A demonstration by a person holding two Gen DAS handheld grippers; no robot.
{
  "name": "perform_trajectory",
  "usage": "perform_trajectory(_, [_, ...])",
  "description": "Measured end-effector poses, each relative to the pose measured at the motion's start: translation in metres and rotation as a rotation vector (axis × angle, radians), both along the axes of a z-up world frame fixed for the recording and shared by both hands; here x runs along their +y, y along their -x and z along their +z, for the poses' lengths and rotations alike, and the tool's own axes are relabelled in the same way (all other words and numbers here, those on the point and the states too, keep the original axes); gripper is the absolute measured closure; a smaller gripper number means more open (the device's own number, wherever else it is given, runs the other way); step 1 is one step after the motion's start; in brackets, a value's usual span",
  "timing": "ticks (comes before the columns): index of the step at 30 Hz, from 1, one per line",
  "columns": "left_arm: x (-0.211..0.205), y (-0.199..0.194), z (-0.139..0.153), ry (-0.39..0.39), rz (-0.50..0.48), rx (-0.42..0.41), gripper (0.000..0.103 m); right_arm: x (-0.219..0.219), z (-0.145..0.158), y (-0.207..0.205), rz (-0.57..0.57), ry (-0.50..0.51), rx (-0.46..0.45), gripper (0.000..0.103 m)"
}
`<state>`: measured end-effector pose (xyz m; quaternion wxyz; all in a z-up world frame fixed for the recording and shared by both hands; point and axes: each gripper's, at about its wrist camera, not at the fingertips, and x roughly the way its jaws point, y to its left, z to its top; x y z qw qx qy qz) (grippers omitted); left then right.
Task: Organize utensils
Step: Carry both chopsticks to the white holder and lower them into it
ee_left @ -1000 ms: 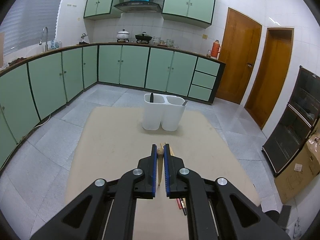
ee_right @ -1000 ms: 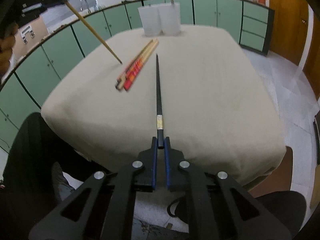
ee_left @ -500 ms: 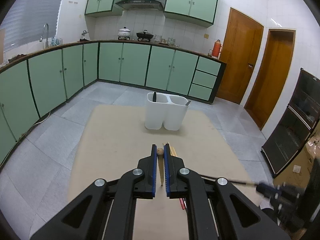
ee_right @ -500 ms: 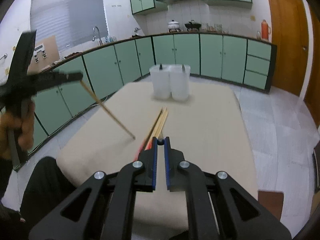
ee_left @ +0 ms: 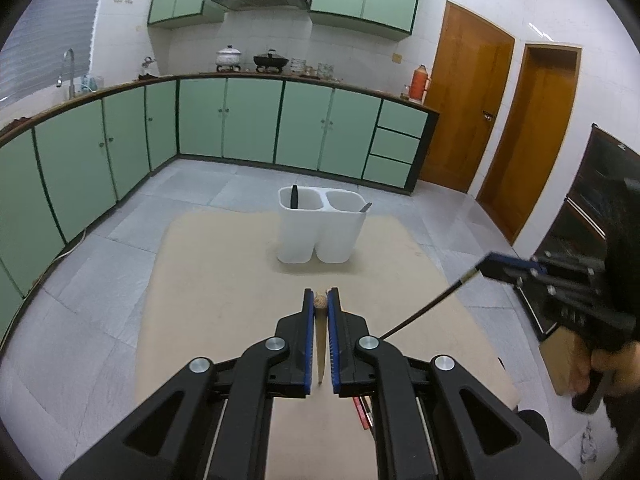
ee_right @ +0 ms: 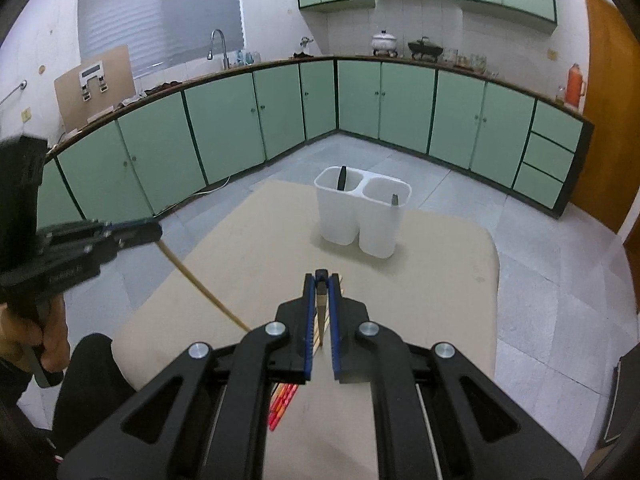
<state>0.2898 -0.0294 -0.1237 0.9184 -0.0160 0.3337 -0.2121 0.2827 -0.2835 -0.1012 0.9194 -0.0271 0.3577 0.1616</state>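
Observation:
My left gripper (ee_left: 320, 300) is shut on a light wooden chopstick (ee_left: 320, 332) that hangs down over the table; it also shows in the right wrist view (ee_right: 200, 286). My right gripper (ee_right: 321, 280) is shut on a black chopstick (ee_right: 321, 294); in the left wrist view the black chopstick (ee_left: 424, 312) slants down to the left from the right gripper (ee_left: 486, 266). A white two-compartment utensil holder (ee_left: 320, 232) stands at the table's far middle, also in the right wrist view (ee_right: 362, 214), with a dark utensil in each compartment. More chopsticks (ee_right: 284, 400) lie on the table below my right gripper.
The table (ee_left: 224, 280) has a beige cloth. Green cabinets (ee_left: 248, 124) line the far and left walls. Two wooden doors (ee_left: 468, 108) and a dark oven (ee_left: 592, 208) stand at the right. The person's hand (ee_right: 48, 340) holds the left gripper.
My right gripper has lifted the black chopstick off the table and now holds it up facing the holder. My left gripper has risen a little with the wooden chopstick.

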Motion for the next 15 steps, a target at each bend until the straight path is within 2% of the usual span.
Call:
perform_trajectory(8, [-0.002,-0.031,0.017,-0.013,-0.033,0.013,0.096,0.006,0.035,-0.03,0.038,0.031,0.019,0.098])
perform_trajectory(15, [-0.015,-0.076,0.056,0.0,-0.045,-0.032,0.096,0.005,0.075,-0.073,0.027,0.037,-0.004,0.098])
